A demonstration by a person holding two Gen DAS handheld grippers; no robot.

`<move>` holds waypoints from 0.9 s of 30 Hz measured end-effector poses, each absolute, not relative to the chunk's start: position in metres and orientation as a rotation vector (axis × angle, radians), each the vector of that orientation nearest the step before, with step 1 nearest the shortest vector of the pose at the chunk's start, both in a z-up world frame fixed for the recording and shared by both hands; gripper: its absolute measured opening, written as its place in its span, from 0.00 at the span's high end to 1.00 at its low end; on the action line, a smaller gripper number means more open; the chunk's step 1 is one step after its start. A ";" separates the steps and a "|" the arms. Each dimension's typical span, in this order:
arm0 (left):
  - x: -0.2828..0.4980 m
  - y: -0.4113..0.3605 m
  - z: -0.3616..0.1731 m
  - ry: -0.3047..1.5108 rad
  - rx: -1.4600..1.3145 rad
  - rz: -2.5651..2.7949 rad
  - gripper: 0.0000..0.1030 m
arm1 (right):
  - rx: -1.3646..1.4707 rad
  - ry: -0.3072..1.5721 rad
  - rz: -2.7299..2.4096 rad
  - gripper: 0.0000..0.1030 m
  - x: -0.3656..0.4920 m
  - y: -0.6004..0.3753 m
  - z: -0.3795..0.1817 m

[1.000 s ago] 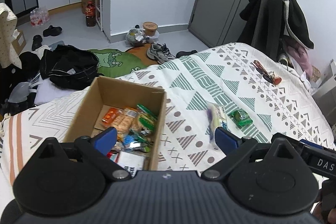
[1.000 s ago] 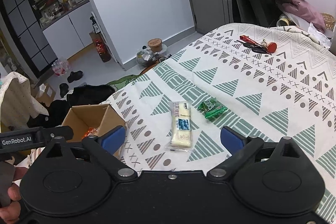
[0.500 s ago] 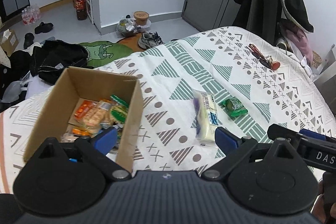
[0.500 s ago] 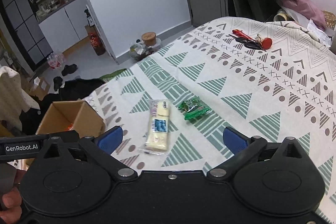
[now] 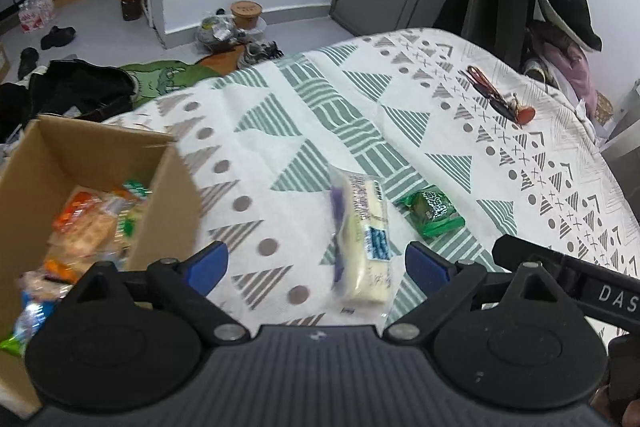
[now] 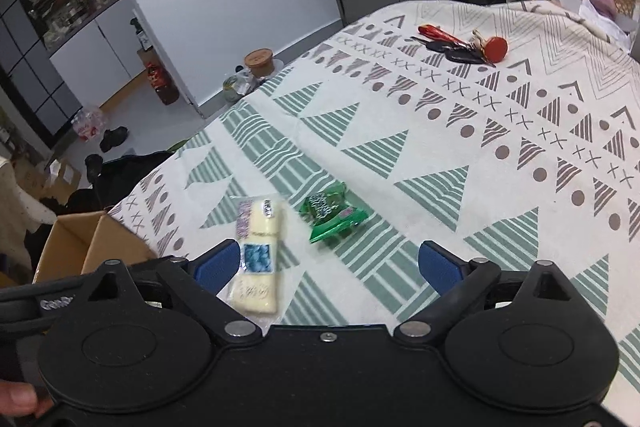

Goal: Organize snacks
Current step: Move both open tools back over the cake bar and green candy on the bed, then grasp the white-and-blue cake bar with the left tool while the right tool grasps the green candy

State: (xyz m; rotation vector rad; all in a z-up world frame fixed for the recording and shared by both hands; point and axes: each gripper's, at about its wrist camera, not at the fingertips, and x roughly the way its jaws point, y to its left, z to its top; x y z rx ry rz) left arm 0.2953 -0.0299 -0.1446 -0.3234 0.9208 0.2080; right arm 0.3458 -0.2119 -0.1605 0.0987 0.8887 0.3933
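Item 1: left gripper (image 5: 316,265). You are holding it with its blue fingers (image 5: 208,263) spread wide and nothing between them, hovering above the bedspread (image 5: 400,115) near the pale snack.

Item 2: right gripper (image 6: 328,267). You are holding it wide apart too, gripping nothing; its left fingertip is overlapping the pale packet in the right wrist view, though contact cannot be judged.

Item 3: long cream-coloured snack packet (image 5: 362,239), with a blue label, is lying flat on the bedspread, lengthwise toward the left gripper, between that gripper's fingers in the picture.

Item 4: small green snack packet (image 6: 332,213) is lying just beside the cream packet, on its right, not touching it.

Item 5: open cardboard box (image 5: 52,151) is sitting on the bedspread to the left of the packets, well apart from them. Assorted snacks (image 5: 92,223) in orange, green and blue wrappers are lying inside.

Item 6: bunch of keys with a red tag (image 6: 464,45) is resting at the far side of the bedspread.
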 end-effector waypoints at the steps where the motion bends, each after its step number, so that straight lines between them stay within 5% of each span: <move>1: 0.301 -0.032 -0.149 0.928 -0.323 0.201 0.09 | 0.104 0.895 0.392 0.08 0.350 -0.213 -0.164; 13: 0.355 -0.054 -0.202 1.026 -0.319 0.138 0.24 | 0.172 0.962 0.382 0.11 0.391 -0.214 -0.199; 20: 0.368 -0.062 -0.219 1.060 -0.273 0.177 0.62 | 0.179 0.988 0.401 0.16 0.407 -0.205 -0.217; 27: 0.373 -0.039 -0.215 1.042 -0.302 0.217 0.69 | 0.141 0.945 0.432 0.17 0.416 -0.190 -0.223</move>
